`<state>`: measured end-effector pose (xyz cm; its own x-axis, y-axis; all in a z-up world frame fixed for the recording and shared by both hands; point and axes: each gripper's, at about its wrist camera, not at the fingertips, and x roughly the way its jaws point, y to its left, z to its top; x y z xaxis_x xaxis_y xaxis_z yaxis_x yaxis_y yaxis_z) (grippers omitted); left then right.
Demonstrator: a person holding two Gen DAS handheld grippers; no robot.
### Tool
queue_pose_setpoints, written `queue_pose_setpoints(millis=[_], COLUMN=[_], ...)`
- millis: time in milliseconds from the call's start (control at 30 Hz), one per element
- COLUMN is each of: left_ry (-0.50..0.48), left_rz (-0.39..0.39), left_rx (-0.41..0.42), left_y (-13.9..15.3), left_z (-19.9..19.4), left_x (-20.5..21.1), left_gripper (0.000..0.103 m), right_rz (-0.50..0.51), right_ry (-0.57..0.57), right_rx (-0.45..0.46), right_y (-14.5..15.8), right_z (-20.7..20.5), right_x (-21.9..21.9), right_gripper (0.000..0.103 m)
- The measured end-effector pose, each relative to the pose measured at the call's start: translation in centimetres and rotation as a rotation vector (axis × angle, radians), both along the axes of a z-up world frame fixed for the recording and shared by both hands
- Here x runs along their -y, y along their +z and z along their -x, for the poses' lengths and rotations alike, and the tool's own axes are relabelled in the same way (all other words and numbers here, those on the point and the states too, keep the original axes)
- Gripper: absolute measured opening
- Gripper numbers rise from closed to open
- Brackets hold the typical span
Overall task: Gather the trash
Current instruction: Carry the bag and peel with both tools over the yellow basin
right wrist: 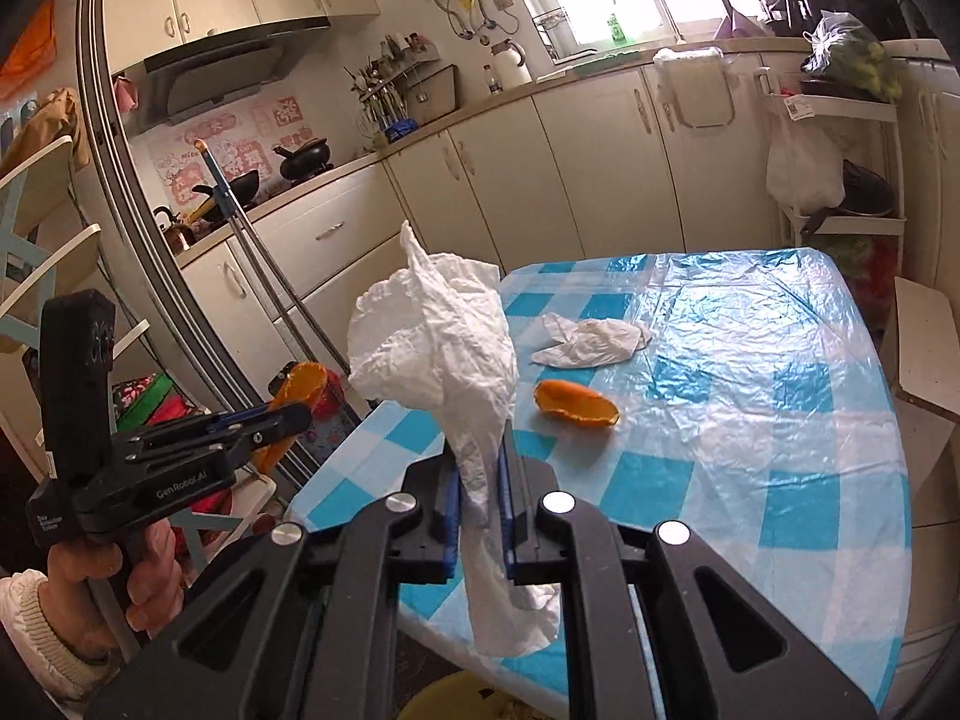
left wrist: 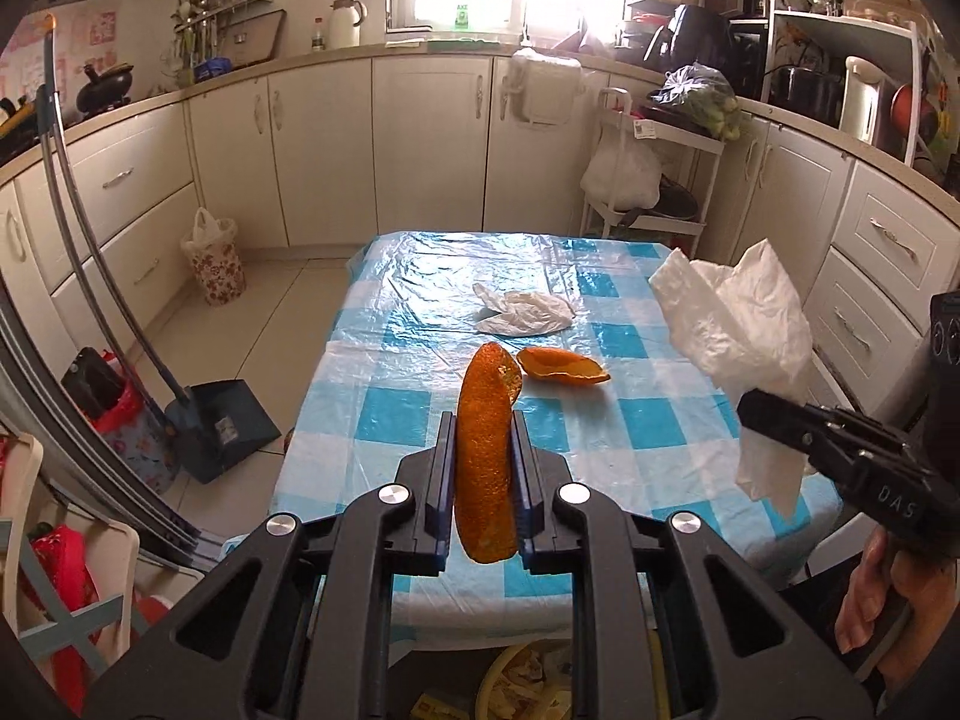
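Clamping down on a long strip of orange peel (left wrist: 485,456), the left gripper (left wrist: 482,480) has its jaws narrowed onto it, and the peel stands upright between them, its curled tip poking above and its lower end hanging below. Over on the other side, the right gripper (right wrist: 480,504) has its jaws pinched on a crumpled white tissue (right wrist: 444,348), which billows up above them and trails out underneath. Both loads are held up in the air at the near edge of the tabletop (left wrist: 630,420), clear of its surface.

Out beyond the jaws, a second piece of orange peel (left wrist: 561,366) lies cupped open on the blue-and-white checked plastic cover. Just behind it sits another crumpled white wad (left wrist: 522,313), flat on the tabletop near the middle.

Down below the left gripper, a yellow bin (left wrist: 522,684) with scraps in it peeks out by the table's near edge. Off to the left on the floor stand a blue dustpan (left wrist: 222,426) with its long handle and a floral wastebasket (left wrist: 213,261) lined with a white bag, against the cream cabinets.
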<state>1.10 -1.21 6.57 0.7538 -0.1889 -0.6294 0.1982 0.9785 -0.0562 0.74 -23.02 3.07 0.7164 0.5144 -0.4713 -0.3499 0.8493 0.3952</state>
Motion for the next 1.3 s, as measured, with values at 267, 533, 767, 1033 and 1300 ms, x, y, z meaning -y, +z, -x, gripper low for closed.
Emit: queue_pose_setpoints(millis=[267,533,767,1033,1300], left_ry=[-0.036,-0.051,-0.073,-0.090,-0.102], left_rz=[0.032,0.056,0.068,0.081,0.099], left_rx=[0.032,0.056,0.057,0.067,0.052], left_y=[1.7,2.7,2.8,3.2,3.0], left_z=[4.0,7.4,9.9,11.8,12.3], left_x=[-0.1,-1.2,-1.7,-1.8,-2.1], left_gripper=[0.016,0.016,0.016,0.016,0.016], right_rz=[-0.052,-0.034,0.024,0.128,0.230], right_ry=[-0.025,-0.016,0.019,0.074,0.121], right_rx=[-0.021,-0.025,-0.055,-0.138,-0.234], right_y=[-0.4,-0.7,-1.8,-3.9,-6.1], right_z=[3.2,6.2,8.6,9.2,9.0], right_x=[0.4,-1.0,-3.2,-5.3,-6.9], right_gripper=[0.012,0.012,0.012,0.012,0.013])
